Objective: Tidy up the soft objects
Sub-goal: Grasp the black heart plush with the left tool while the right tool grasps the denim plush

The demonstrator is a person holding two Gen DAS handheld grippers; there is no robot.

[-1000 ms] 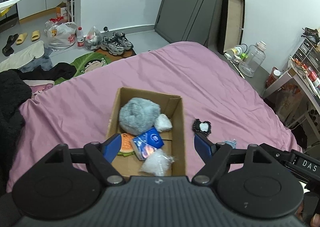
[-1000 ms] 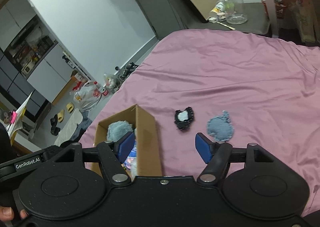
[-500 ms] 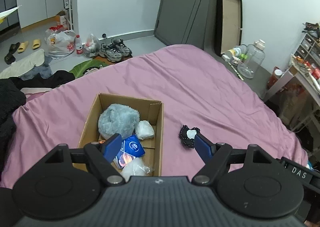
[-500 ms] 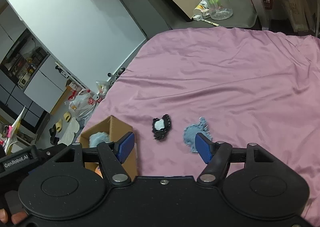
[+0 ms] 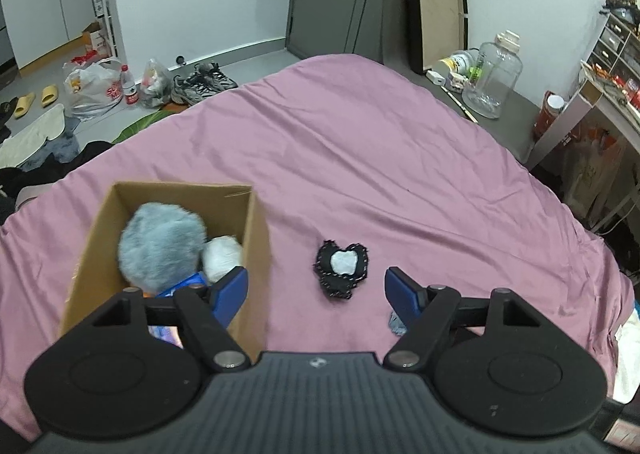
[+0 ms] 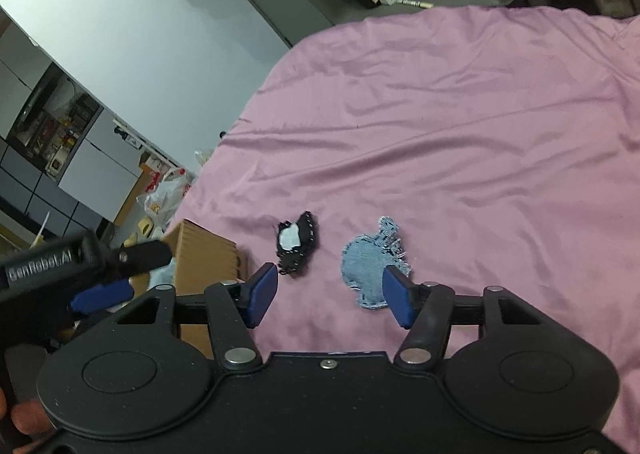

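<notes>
My left claw [image 5: 316, 290] is spread and empty, hovering over the pink bed [image 5: 360, 158]; just ahead between its fingers lies the black patch with a white centre [image 5: 341, 269]. My right claw [image 6: 330, 294] is spread too, holding nothing, with the blue denim patch [image 6: 370, 266] just ahead by its right finger. To the left of both sits the cardboard box [image 5: 256, 230], already holding a grey fluffy ball [image 5: 160, 246], a white pouch [image 5: 220, 256] and more. I judge only these two patches remain.

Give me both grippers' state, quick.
Left gripper: open, holding nothing.
Right gripper: open, holding nothing.
</notes>
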